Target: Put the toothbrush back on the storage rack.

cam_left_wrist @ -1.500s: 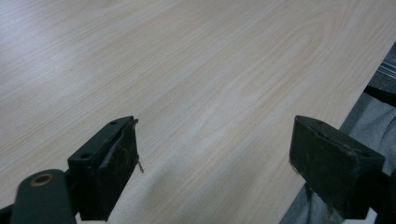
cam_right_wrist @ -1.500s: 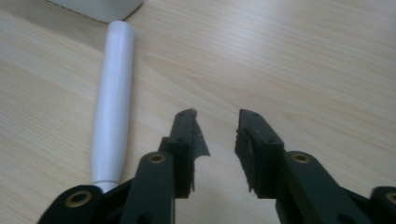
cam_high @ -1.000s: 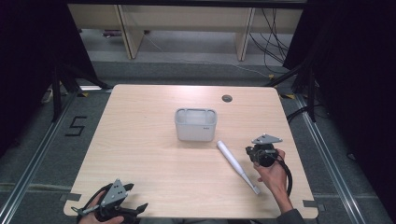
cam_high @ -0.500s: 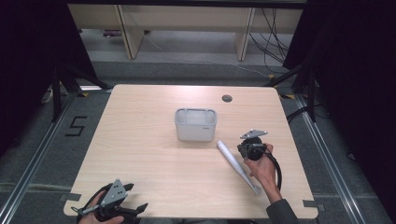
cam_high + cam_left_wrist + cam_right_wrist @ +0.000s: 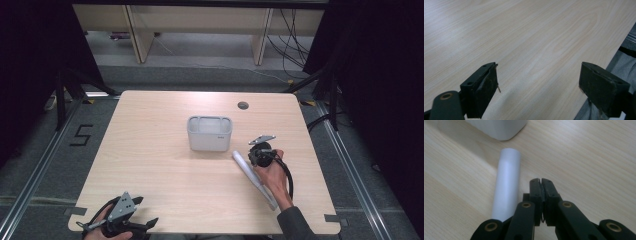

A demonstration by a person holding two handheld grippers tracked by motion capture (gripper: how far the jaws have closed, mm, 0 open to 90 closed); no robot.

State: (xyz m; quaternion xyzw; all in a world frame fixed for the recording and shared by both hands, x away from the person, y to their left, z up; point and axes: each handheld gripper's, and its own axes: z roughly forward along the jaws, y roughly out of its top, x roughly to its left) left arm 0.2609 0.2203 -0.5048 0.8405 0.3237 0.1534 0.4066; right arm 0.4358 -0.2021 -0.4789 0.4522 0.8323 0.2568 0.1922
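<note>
The setting is a lab-style recording bay. A light wood-grain table (image 5: 165,165) stands on grey carpet between floor rails (image 5: 360,180). Black curtains (image 5: 380,60) enclose both sides. A taped numeral "5" (image 5: 81,135) marks the floor, and loose cables (image 5: 292,30) run beneath shelving (image 5: 200,20) behind.

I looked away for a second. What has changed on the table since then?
The right gripper, jaws shut and empty, moved left and forward, up beside the white tube. Nothing was grasped. The tube, the grey bin and the open left gripper stayed put.
</note>
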